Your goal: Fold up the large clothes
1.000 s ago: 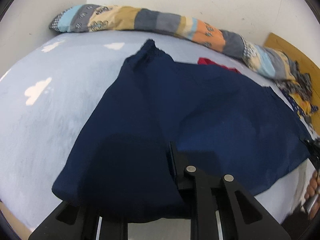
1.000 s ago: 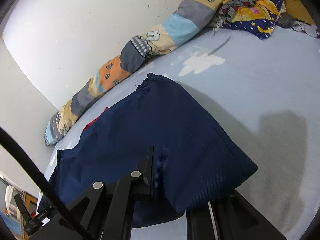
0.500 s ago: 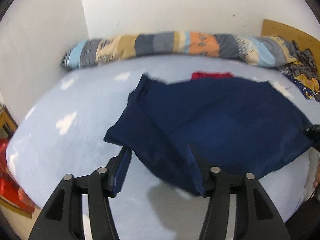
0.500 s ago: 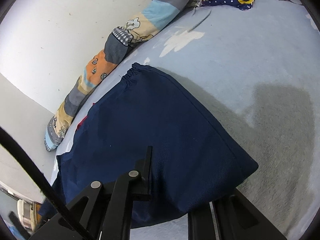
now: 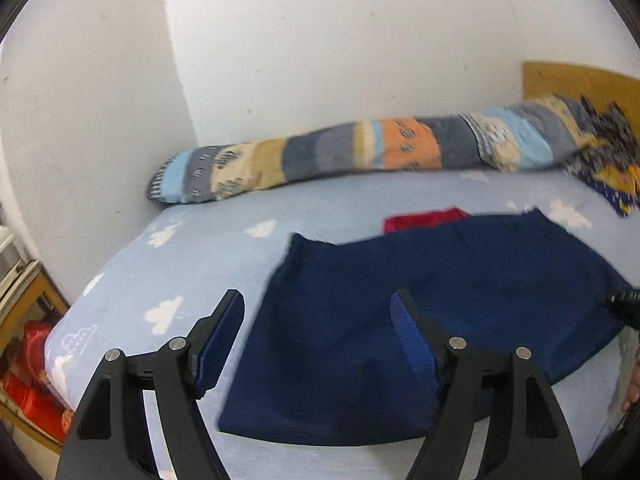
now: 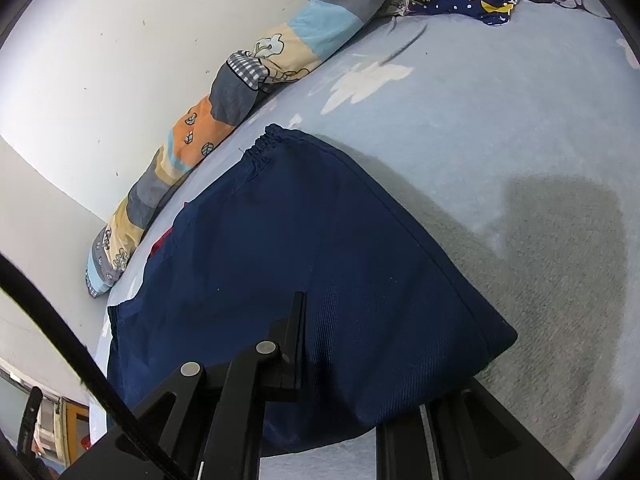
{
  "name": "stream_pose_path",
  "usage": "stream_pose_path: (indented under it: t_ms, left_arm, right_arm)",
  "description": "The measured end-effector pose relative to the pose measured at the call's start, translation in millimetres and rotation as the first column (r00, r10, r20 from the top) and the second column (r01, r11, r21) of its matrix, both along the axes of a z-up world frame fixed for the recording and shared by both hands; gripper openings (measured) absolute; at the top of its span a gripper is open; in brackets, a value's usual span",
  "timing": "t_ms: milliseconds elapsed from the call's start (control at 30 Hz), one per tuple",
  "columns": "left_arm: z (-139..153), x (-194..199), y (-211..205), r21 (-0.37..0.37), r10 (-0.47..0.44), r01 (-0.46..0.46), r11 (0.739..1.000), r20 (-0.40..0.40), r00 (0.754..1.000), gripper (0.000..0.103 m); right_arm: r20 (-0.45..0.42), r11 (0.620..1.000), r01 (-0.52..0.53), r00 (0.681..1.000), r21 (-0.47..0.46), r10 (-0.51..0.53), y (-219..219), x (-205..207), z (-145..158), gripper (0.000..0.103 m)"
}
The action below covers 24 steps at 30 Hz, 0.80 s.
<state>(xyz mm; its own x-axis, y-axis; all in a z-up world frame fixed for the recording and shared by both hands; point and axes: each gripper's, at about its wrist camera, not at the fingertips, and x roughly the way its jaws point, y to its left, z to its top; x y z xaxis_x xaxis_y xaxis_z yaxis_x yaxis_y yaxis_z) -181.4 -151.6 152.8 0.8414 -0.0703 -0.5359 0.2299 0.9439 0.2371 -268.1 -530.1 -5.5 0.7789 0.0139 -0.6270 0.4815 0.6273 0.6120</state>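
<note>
The left gripper [image 5: 316, 320] hangs above the bed [image 5: 120, 292]. Its jaws are opening and nothing is between them. The dark blue garment [image 5: 420, 320] lies folded on the cloud sheet, with a small red cloth [image 5: 424, 218] just behind it. The right gripper [image 6: 360, 360] is pressed together, pinching the garment's near right corner. If that hand tugs, the fold could slide crooked, because nothing holds the left side down now.

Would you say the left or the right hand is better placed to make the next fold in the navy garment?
Right: its tongs grip the navy garment, while the left tongs are opening, empty.
</note>
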Motion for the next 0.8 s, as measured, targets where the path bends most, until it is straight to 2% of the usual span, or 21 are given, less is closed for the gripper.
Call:
stream_pose_path:
  t_ms: [100, 200, 300, 367, 400, 433, 533, 633, 667, 700, 767, 800]
  left_arm:
    - [-30.2, -2.7, -36.5, 0.018, -0.087, 0.089, 0.996, -0.059, 0.994, 0.075]
    - [-65.4, -9.3, -79.1, 0.076, -0.157, 0.164, 0.983, -0.097, 0.983, 0.075]
    - [-93.3, -7.6, -102.5, 0.094, -0.161, 0.174, 0.980, -0.130, 0.978, 0.075]
    - [-127.0, -4.0, -114.4, 0.181, -0.133, 0.164, 0.970, -0.170, 0.976, 0.076]
    - [-139.5, -4.8, -115.7, 0.188, -0.141, 0.170, 0.967, -0.155, 0.978, 0.076]
    - [-143.2, -8.7, -111.8, 0.163, -0.153, 0.170, 0.972, -0.114, 0.982, 0.076]
    - [-129.6, -1.9, -102.6, 0.076, -0.171, 0.184, 0.980, -0.149, 0.974, 0.073]
    - [-111.6, -6.7, -84.1, -0.014, -0.176, 0.176, 0.984, -0.080, 0.981, 0.072]
    - [-111.8, -7.9, -84.8, -0.008, -0.184, 0.184, 0.983, -0.074, 0.980, 0.073]
    - [-116.6, -7.6, -88.1, 0.031, -0.182, 0.185, 0.982, -0.081, 0.980, 0.073]
    - [-139.2, -0.5, -96.6, 0.112, -0.179, 0.199, 0.974, -0.161, 0.971, 0.074]
    - [-139.8, -0.9, -94.9, 0.103, -0.180, 0.196, 0.975, -0.149, 0.972, 0.074]
  right_arm:
    - [0.002, 1.000, 0.005, 1.000, 0.004, -0.005, 0.1, -0.7, -0.1, 0.014]
    - [0.001, 1.000, 0.003, 1.000, 0.003, -0.003, 0.3, -0.7, 0.0, 0.014]
    - [-0.003, 1.000, -0.001, 1.000, -0.007, 0.001, 0.9, -0.4, -0.2, 0.014]
    - [-0.005, 1.000, -0.001, 1.000, -0.010, 0.001, 1.6, -0.6, -0.5, 0.014]
    - [-0.004, 1.000, -0.003, 1.000, -0.009, 0.003, 1.9, -0.6, -0.8, 0.014]
    - [-0.005, 1.000, -0.008, 1.000, -0.009, 0.008, 2.0, -0.3, -0.8, 0.014]
    - [-0.010, 1.000, -0.011, 1.000, -0.021, 0.011, 2.3, 0.9, 0.7, 0.014]
    - [-0.010, 1.000, -0.008, 1.000, -0.008, 0.008, 0.3, 1.3, -1.0, 0.014]
    - [-0.010, 1.000, -0.006, 1.000, -0.008, 0.006, 0.4, 1.3, -1.0, 0.014]
    - [-0.012, 1.000, -0.005, 1.000, -0.012, 0.005, 0.9, 1.8, -0.8, 0.014]
    - [-0.015, 1.000, -0.004, 1.000, -0.019, 0.003, 1.8, 2.4, -0.1, 0.014]
    - [-0.014, 1.000, -0.005, 1.000, -0.018, 0.005, 1.9, 2.6, -0.1, 0.014]
